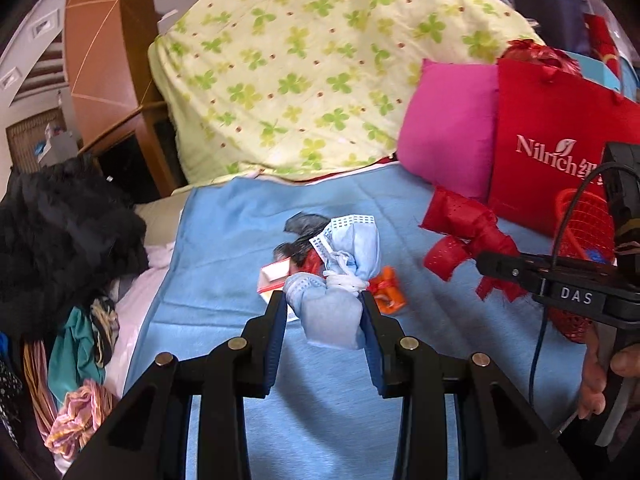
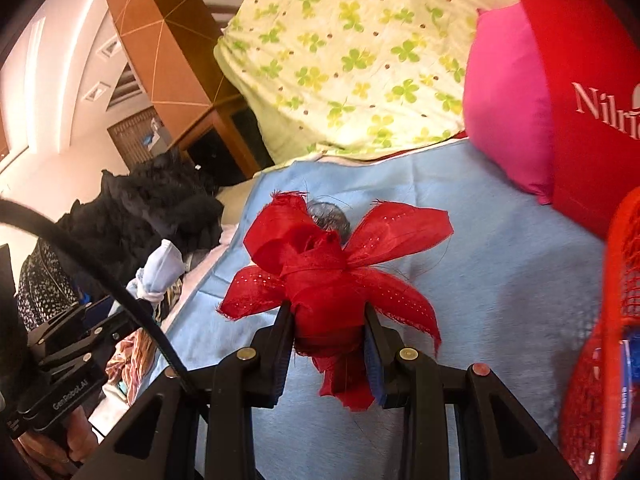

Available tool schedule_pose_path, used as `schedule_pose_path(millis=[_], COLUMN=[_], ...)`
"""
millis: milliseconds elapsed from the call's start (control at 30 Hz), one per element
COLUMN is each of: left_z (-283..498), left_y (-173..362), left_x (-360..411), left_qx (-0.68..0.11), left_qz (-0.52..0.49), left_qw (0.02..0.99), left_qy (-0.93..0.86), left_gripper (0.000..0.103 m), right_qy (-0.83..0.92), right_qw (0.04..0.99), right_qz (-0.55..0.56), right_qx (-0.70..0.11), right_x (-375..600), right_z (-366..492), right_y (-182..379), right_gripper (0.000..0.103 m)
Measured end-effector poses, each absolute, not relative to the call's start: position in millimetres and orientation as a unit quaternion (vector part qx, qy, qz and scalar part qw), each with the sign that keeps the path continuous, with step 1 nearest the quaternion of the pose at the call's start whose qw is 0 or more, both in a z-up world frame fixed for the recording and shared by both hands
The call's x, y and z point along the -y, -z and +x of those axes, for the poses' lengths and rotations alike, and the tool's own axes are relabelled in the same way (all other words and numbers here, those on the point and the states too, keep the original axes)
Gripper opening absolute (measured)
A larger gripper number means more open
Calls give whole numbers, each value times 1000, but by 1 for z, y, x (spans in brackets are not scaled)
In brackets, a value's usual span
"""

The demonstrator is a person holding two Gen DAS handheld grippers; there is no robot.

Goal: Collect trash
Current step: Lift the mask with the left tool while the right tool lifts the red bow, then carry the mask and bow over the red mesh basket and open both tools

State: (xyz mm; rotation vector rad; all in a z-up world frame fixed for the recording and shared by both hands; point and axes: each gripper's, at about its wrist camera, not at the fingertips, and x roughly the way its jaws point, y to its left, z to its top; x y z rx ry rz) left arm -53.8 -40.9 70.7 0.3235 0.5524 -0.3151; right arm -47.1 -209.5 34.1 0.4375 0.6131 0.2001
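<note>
Left gripper: the left gripper (image 1: pixel 323 312) was clamped on a knotted wad of blue face masks (image 1: pixel 340 276), low in the centre of the left wrist frame.
Right gripper: the right gripper (image 2: pixel 327 328) pinched a bundle of red ribbon (image 2: pixel 332 276), centre of the right wrist frame.
Basket: a red mesh basket (image 2: pixel 600 344) stood at the right edge of the right wrist frame; something blue showed inside it, too cut off to identify.
Bag: a red bag (image 1: pixel 556 148) lettered "Nilrich" stood at the right, just beside a pink cushion (image 1: pixel 448 128); its contents were not visible.
Remaining trash: an orange wrapper (image 1: pixel 389 290), a red-and-white packet (image 1: pixel 274 276) and a dark scrap (image 1: pixel 300 236) lay on the blue sheet (image 1: pixel 224 280) behind the masks, partly hidden by them.
Hard to read: a dark grey clump (image 2: pixel 329 216) sat behind the ribbon, mostly covered.
Left edge: black clothing (image 1: pixel 60 240) was piled there.
</note>
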Motion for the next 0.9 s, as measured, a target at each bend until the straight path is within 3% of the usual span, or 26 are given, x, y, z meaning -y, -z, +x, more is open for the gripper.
schedule_pose_path(millis=[900], left_z=[-68], left_y=[-80], left_x=[88], left_qx=[-285], left_qz=[157], left_qw=[920], left_qy=[217], left_gripper=[38], right_qy=[-59], right_qw=[946], right_qz=[200], right_qx=[-249], right_x=[255], right_z=[-94], right_y=[-55], right_gripper=[34])
